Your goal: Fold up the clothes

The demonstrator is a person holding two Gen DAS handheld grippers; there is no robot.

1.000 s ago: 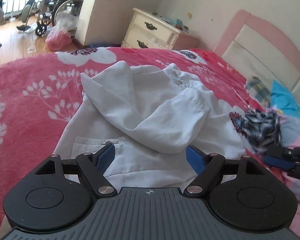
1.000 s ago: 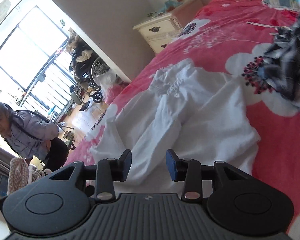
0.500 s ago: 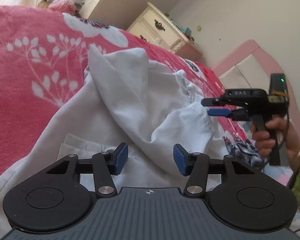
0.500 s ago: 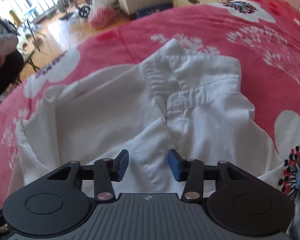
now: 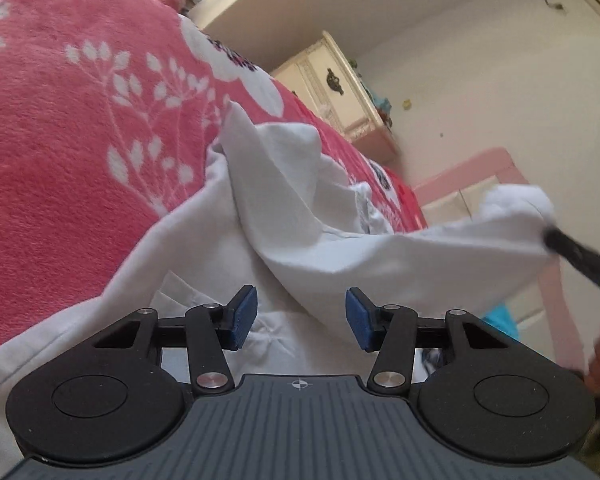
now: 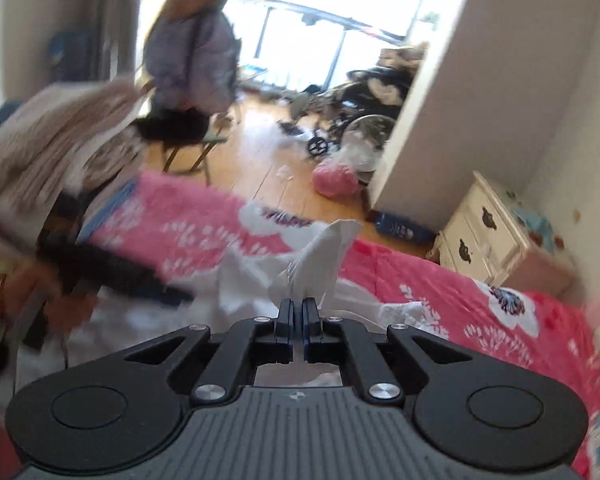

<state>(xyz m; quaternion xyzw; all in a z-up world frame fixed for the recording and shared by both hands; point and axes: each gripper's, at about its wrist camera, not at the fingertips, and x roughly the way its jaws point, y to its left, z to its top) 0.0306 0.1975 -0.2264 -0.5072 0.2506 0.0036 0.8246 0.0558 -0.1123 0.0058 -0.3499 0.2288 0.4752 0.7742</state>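
Two grippers worked over a white shirt [image 5: 300, 216] that lay crumpled on a pink bedspread [image 5: 60, 128] printed with white flowers and sprigs. Nearest the left wrist camera, the left gripper [image 5: 298, 318] stood with its blue-padded fingers wide apart and nothing between them, low over the shirt's body. Beyond it, one sleeve [image 5: 452, 248] was pulled up and out to the right, off the bed, its cuff bunched where the blurred right gripper [image 5: 580, 260] met it. From the right wrist camera, the right gripper [image 6: 299, 322] had its jaws pressed nearly together on a fold of white cloth, which stood up past the fingertips in a peak. No brand, label or writing could be read on the shirt or the grippers. Farther off stood a cream bedside cabinet [image 6: 484, 232] with dark handles against the wall, a pink headboard [image 5: 480, 168] and, across the wooden floor, a seated person [image 6: 192, 64] in a pale padded jacket near a bright window.
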